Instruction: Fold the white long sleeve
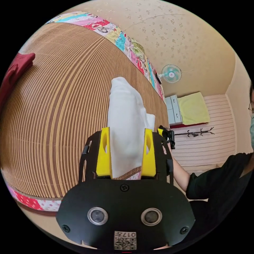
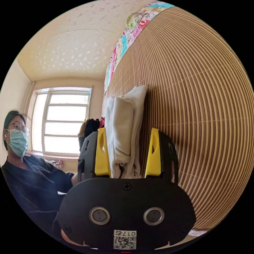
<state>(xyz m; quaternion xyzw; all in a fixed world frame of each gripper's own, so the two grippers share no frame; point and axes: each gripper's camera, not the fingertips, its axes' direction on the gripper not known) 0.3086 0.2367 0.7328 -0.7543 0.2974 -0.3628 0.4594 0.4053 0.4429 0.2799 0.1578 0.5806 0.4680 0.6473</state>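
Left gripper view has the white long sleeve [image 1: 124, 124], folded narrow, lying on the bamboo mat [image 1: 60, 113], its long axis running straight out from the left tool [image 1: 126, 153]. Both tools' jaws stand apart, flanking its near end; the right tool [image 2: 127, 152] seems equally near.

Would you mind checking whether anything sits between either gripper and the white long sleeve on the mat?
Nothing visible does. The white long sleeve already lies between the open jaws of the left gripper and of the right gripper, on the bamboo mat.
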